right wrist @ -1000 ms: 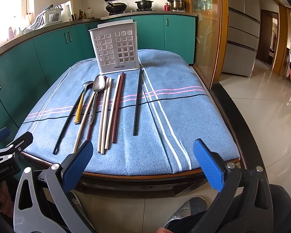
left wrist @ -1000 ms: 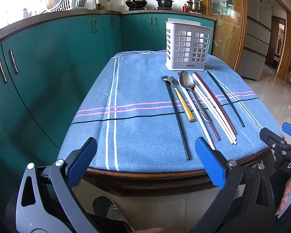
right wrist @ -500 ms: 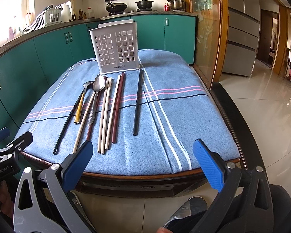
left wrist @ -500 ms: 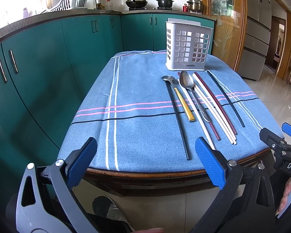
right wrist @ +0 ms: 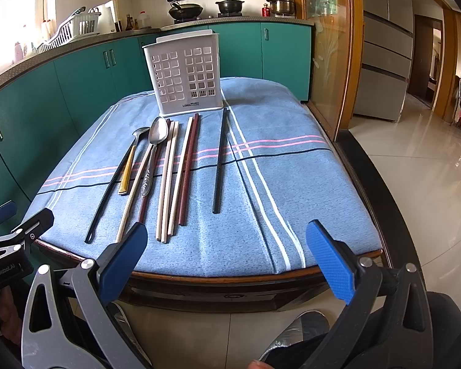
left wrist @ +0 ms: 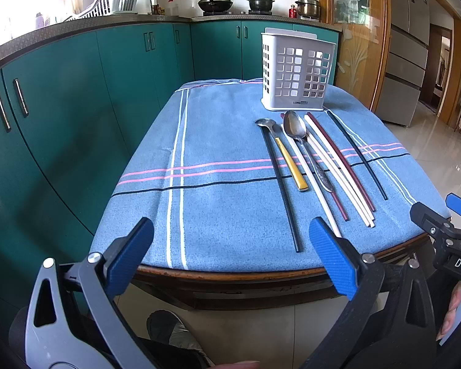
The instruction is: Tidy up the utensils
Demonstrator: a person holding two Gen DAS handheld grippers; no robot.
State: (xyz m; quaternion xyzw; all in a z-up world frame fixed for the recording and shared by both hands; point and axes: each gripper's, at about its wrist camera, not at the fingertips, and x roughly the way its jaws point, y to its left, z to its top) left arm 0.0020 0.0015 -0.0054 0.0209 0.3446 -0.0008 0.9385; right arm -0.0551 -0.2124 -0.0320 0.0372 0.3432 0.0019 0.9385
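1. The left gripper [left wrist: 230, 255] and right gripper [right wrist: 227, 249] hang off the table's near edge, both spread wide and holding nothing, likely poised to start.
2. Chopsticks [right wrist: 169, 178] and spoons [right wrist: 157, 130] lie in a row on the blue cloth [right wrist: 292, 184], pointing toward the white basket [right wrist: 184, 73], probably their destination.

My left wrist camera sits low, just off the table's [left wrist: 230, 272] near edge, facing forward along the blue cloth [left wrist: 218, 153] from its left half, with the green cabinets [left wrist: 76, 98] close alongside. My right wrist camera sits at a like height off the same edge, further right, taking in the tiled floor [right wrist: 430, 184]. Both views share the cloth, the laid-out utensils [left wrist: 316, 166] and the white basket [right wrist: 184, 73] at the far end. Each view catches the other device at its side border.
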